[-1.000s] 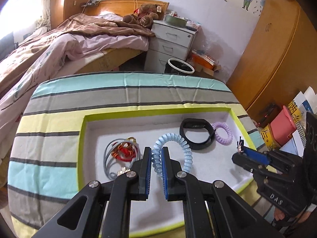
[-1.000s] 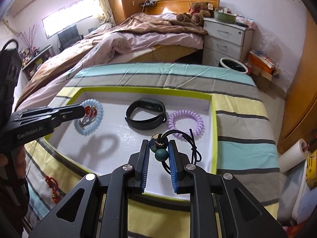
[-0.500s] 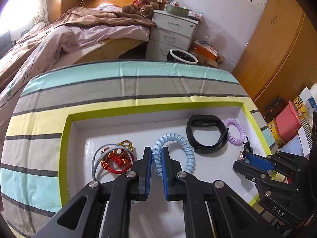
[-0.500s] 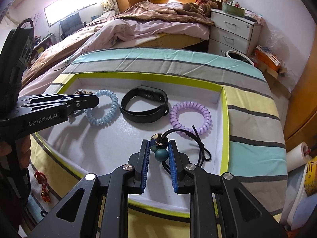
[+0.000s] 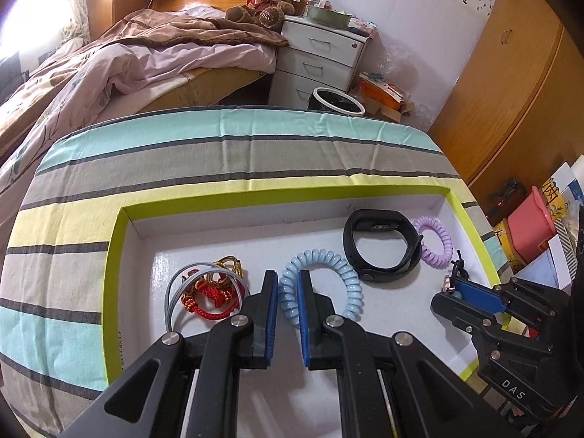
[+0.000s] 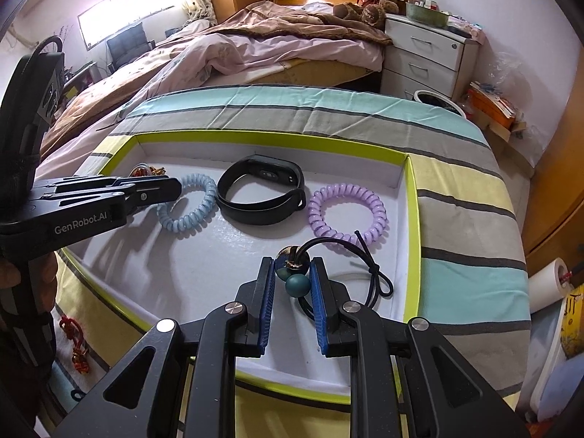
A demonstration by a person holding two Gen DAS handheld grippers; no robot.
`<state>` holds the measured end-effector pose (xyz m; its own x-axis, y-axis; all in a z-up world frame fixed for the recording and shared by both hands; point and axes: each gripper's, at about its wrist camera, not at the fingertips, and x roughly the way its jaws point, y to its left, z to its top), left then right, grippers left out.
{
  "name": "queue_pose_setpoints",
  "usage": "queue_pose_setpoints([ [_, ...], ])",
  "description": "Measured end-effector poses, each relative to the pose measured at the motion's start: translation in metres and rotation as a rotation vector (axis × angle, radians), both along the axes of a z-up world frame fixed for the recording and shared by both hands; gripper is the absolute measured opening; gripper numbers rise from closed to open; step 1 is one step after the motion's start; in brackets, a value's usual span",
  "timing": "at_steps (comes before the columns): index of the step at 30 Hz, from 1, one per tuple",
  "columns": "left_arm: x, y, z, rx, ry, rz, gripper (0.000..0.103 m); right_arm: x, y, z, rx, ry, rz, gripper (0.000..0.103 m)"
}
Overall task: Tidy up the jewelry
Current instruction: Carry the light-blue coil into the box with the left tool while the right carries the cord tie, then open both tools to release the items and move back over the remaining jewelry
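While both grippers sit in placing, your left gripper pinches the blue coil, right gripper clamps the beaded tie; next, spread fingers.

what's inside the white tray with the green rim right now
Inside the tray: red-and-gold knotted cords, a blue coil band gripped by the left tool, a black wristband, a purple coil band and a beaded black cord in the right tool. The tools hide the tray's near floor.

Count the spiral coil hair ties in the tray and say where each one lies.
2. The blue coil tie lies mid-tray, clamped by the left gripper. The purple coil tie lies near the tray's right wall, beside the black band. None seems hidden.
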<state>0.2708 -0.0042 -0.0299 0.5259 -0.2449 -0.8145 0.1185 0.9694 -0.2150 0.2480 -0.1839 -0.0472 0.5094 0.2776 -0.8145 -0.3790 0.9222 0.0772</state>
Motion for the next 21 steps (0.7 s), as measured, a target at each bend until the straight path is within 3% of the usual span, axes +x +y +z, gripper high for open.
queue_pose_setpoints([
  [4,-0.002,0.000,0.003,-0.004,-0.009,-0.001,0.011,-0.001,0.000,0.002,-0.006,-0.011,-0.006,0.020],
  [9,-0.010,-0.001,0.010,0.000,-0.023,-0.002,0.020,-0.006,-0.003,0.008,0.006,-0.029,-0.023,0.032],
  [15,-0.026,0.001,0.024,-0.004,-0.048,0.006,0.024,-0.015,-0.006,0.020,0.027,-0.055,-0.036,0.033],
  [18,-0.037,0.003,0.033,-0.012,-0.067,0.004,0.039,-0.022,-0.006,0.026,0.043,-0.068,-0.042,0.033],
  [21,-0.053,0.008,0.044,-0.032,-0.092,0.009,0.041,-0.031,-0.006,0.031,0.056,-0.075,-0.042,0.033],
])
